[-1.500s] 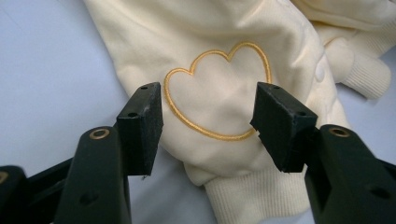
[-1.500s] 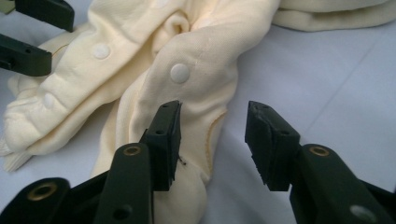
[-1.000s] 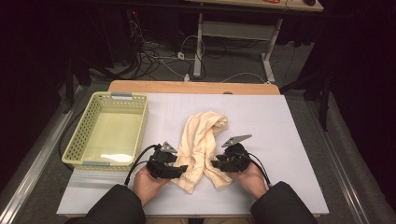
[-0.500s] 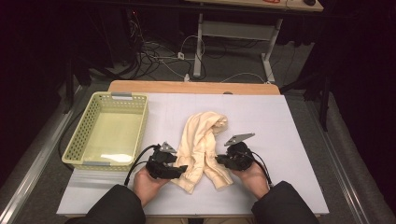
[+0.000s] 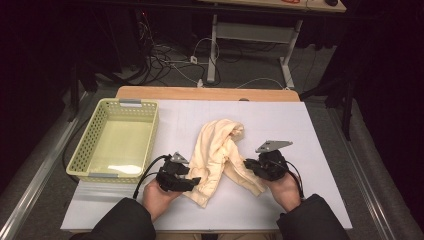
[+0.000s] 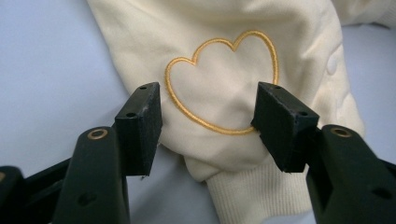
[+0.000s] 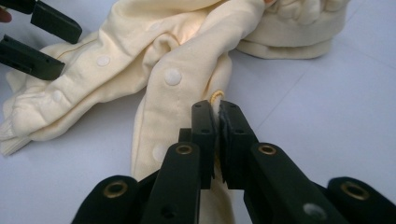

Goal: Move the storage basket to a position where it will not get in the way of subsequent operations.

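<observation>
The cream garment (image 5: 220, 155) lies crumpled right of the yellow basket (image 5: 117, 142); the left gripper (image 6: 208, 116) stands open around its embroidered heart (image 6: 224, 79); the right gripper (image 7: 217, 123), jaws just closed, pinches a fabric fold farther from the basket.

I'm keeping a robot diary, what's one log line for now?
right hand-held gripper: shut on cream garment | left hand-held gripper: open at embroidered heart | basket: beside

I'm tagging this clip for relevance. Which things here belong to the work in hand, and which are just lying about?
In the job:
- cream garment
- right claw, shut on its fabric
- left claw, open over its embroidered heart

Lying about:
- yellow basket
- floor cables
</observation>
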The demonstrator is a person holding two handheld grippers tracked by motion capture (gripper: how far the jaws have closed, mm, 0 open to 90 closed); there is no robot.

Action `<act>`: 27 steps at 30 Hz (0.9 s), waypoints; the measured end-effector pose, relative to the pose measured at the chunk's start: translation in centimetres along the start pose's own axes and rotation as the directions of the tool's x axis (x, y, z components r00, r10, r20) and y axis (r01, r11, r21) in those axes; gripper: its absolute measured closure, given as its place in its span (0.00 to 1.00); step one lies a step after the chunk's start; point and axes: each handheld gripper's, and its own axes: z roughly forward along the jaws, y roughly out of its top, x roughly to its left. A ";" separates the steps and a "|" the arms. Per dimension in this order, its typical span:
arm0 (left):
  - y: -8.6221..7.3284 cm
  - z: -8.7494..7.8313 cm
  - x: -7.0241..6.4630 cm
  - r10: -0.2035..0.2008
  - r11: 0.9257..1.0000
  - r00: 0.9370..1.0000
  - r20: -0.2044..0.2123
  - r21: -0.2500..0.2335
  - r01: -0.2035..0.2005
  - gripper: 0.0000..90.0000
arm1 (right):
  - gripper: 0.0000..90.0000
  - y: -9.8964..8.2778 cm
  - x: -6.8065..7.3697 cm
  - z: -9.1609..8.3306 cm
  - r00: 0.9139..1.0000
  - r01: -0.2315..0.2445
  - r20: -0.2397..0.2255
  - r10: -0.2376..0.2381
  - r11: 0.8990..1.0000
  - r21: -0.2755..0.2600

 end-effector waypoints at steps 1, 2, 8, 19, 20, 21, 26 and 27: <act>0.0 0.0 0.0 0.000 1.000 1.000 0.000 0.000 0.000 0.45 | 0.96 0.0 -0.1 -0.2 1.000 0.001 0.007 -0.001 1.000 -0.004; 0.0 0.0 0.0 0.000 1.000 1.000 0.000 0.000 0.000 0.45 | 0.96 0.0 -0.1 -0.4 1.000 0.003 0.012 -0.003 1.000 -0.005; 0.0 0.0 0.0 0.000 1.000 1.000 0.001 0.000 0.000 0.45 | 0.96 0.1 0.3 -0.6 1.000 0.015 0.014 -0.015 1.000 -0.010; 0.0 0.1 0.0 0.001 1.000 1.000 -0.002 0.002 -0.001 0.45 | 0.96 0.2 4.1 2.3 0.987 0.131 -0.105 -0.124 0.989 0.066; 0.0 0.1 0.0 0.001 1.000 1.000 -0.003 0.002 -0.001 0.45 | 0.95 0.1 4.5 2.7 0.985 0.140 -0.114 -0.131 0.987 0.078; 0.0 0.1 0.0 0.002 1.000 1.000 -0.003 0.003 -0.002 0.45 | 0.95 0.0 4.9 3.2 0.983 0.150 -0.123 -0.138 0.984 0.095; 0.0 0.0 0.0 0.005 1.000 1.000 -0.004 0.004 -0.005 0.45 | 0.90 -0.2 5.5 4.2 0.979 0.174 -0.126 -0.158 0.976 0.132; 0.0 0.0 0.0 0.007 1.000 1.000 -0.005 0.003 -0.007 0.45 | 0.89 -0.1 5.3 3.9 0.980 0.167 -0.129 -0.151 0.979 0.120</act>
